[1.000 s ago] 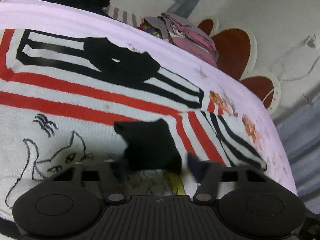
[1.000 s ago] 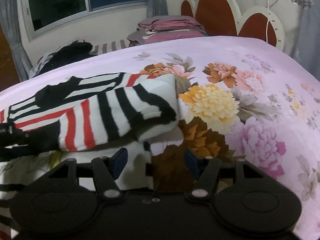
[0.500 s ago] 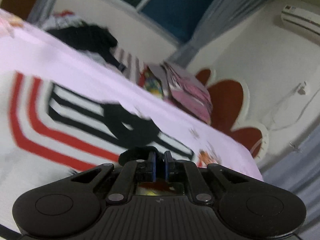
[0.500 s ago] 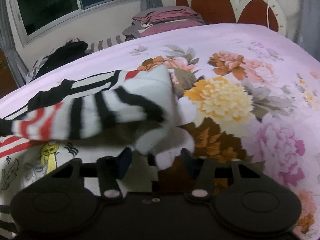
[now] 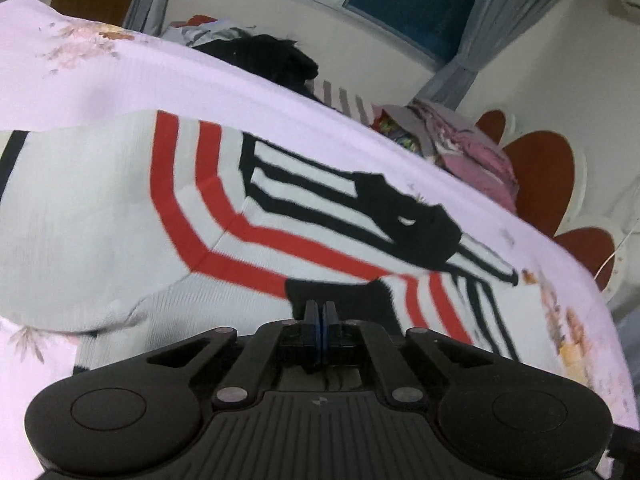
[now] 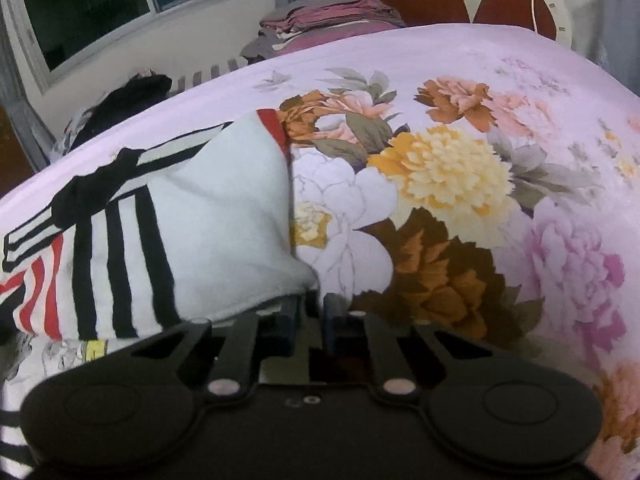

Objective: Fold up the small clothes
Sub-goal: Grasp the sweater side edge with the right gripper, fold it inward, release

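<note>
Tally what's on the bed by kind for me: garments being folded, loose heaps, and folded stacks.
Garment being folded: 1, the striped top
Loose dark heap: 1, the black clothing pile at the far edge
Folded stack: 1, the pink and purple folded stack by the headboard
Total: 3

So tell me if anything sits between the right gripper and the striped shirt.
Nothing visible does. The right gripper is right at the white hem of the striped shirt, its jaws closing, only a narrow gap showing between them; only the floral bedspread lies around.
</note>
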Demonstrator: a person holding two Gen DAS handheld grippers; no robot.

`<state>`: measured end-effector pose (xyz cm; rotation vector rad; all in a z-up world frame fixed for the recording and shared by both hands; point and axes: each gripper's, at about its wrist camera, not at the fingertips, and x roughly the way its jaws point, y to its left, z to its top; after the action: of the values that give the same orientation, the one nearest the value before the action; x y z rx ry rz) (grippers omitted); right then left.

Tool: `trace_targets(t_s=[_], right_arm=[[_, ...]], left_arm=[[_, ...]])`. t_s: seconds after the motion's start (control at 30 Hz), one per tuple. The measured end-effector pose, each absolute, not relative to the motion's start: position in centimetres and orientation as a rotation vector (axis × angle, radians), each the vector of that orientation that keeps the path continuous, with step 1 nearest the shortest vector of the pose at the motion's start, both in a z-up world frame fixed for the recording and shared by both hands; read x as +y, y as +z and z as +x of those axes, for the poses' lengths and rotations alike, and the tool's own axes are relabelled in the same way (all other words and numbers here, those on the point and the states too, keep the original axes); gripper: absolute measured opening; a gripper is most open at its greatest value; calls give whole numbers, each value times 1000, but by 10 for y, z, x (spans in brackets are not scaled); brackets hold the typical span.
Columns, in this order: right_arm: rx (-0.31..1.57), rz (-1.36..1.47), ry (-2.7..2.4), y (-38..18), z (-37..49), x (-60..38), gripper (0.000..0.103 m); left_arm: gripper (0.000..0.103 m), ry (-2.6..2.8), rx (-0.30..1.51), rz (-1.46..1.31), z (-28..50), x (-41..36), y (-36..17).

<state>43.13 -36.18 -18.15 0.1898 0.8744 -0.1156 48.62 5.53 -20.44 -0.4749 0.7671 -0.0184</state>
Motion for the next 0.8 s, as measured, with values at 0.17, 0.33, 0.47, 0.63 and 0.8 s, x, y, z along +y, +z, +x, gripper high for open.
trace_targets(t_s=[0.17,0.33,0.47,0.63,0.8], right_arm=[[848,181,-92,-167,411,-369,30],[772,153,-94,-143,407,-376,35],[761,176,-103,-140,439,-381,45],[774,149,-74,-147,488,-371,45],[815,180,-65,-161,535,-365,45]], left_arm=[[0,20,734,-453,473,57,-191],[24,-1,658,-392,459,52,-164],[57,-80,610,-356,463,31,-148],[57,-136,656,-318,479,10,-156],[57,-117,725,-323,490,8,-181]])
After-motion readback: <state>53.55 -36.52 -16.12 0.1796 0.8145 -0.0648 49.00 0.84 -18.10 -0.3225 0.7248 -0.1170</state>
